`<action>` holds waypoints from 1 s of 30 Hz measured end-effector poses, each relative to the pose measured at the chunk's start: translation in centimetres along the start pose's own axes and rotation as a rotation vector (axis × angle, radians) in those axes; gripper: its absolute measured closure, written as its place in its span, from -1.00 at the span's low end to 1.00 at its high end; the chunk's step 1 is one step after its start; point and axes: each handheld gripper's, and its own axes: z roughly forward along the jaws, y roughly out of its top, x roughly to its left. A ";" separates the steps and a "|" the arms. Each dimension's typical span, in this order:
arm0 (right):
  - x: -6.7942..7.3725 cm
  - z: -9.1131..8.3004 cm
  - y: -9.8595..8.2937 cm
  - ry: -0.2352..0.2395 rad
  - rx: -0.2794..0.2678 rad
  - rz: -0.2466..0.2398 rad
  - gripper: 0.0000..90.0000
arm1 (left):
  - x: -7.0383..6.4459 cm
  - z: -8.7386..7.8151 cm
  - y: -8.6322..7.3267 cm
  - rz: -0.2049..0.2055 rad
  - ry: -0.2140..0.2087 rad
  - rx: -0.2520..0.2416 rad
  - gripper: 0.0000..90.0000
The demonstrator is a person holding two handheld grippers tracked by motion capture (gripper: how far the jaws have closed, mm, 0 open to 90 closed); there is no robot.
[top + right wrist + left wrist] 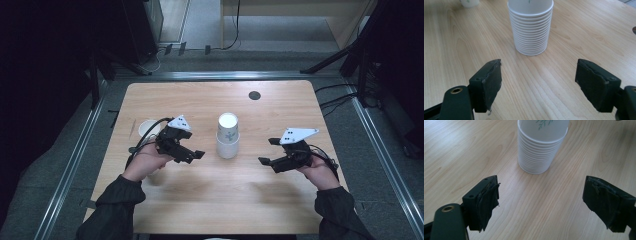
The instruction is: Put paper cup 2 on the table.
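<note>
Left gripper [191, 152]: jaws spread wide, empty, nearer to the stack.
Right gripper [266, 151]: jaws spread wide, empty.
Cup stack [228, 135]: upright at desk [210, 200] centre, between both grippers, dead ahead of each.
Single cup [148, 131]: toward left edge.

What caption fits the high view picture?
Two open grippers, left and right, flank a cup stack on a wooden table.

A light wooden table [200, 200] bears a stack of paper cups [228, 136] and a single cup [148, 130].
</note>
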 end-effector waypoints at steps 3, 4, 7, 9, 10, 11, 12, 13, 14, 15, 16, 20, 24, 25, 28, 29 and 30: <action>0.1 0.0 -0.1 0.001 0.005 0.003 -0.52 | -0.6 0.7 0.2 0.025 0.023 0.016 -0.70; 0.2 0.1 -0.1 0.000 0.007 0.001 -0.52 | -0.9 1.0 0.3 0.031 0.030 0.019 -0.70; 0.4 0.2 -0.2 0.001 0.015 -0.001 -0.53 | -1.3 1.6 0.5 0.037 0.028 0.023 -0.71; 0.5 0.2 -0.2 0.003 0.019 0.000 -0.53 | -1.6 2.0 0.6 0.040 0.028 0.027 -0.71; 0.6 0.3 -0.3 0.004 0.019 -0.002 -0.53 | -1.7 2.1 0.7 0.040 0.026 0.029 -0.71; 0.6 0.3 -0.3 0.005 0.022 0.000 -0.53 | -1.8 2.3 0.8 0.043 0.021 0.031 -0.71; 0.7 0.3 -0.3 0.006 0.023 -0.001 -0.54 | -1.9 2.5 0.8 0.018 0.002 0.025 -0.71; 0.7 0.4 -0.3 0.009 0.021 0.005 -0.54 | -2.0 2.6 0.8 0.003 -0.011 0.013 -0.71; 0.8 0.4 -0.4 0.013 0.018 0.011 -0.54 | -2.1 2.7 0.8 -0.003 -0.018 0.004 -0.70; 0.8 0.4 -0.4 0.016 0.019 0.016 -0.54 | -2.2 2.9 0.8 -0.006 -0.018 0.001 -0.70; 0.9 0.5 -0.4 0.016 0.019 0.018 -0.54 | -2.4 3.1 0.8 -0.007 -0.016 0.003 -0.70; 1.2 0.9 -0.4 0.026 0.024 0.023 -0.54 | -2.9 4.2 0.6 -0.001 0.000 0.010 -0.70; 1.6 1.3 -0.4 0.037 0.038 0.018 -0.55 | -3.5 5.1 0.2 0.007 0.000 0.015 -0.70; 1.6 1.4 -0.5 0.038 0.040 0.012 -0.55 | -3.6 5.3 0.1 0.009 0.000 0.013 -0.70; 1.8 1.6 -0.5 0.042 0.046 0.004 -0.55 | -4.0 5.8 -0.1 0.032 0.003 0.016 -0.70; 1.9 1.7 -0.6 0.044 0.049 0.005 -0.55 | -4.1 6.0 -0.2 0.043 0.007 0.015 -0.70; 2.0 1.7 -0.6 0.044 0.053 -0.001 -0.55 | -4.2 6.1 -0.3 0.045 0.008 0.012 -0.71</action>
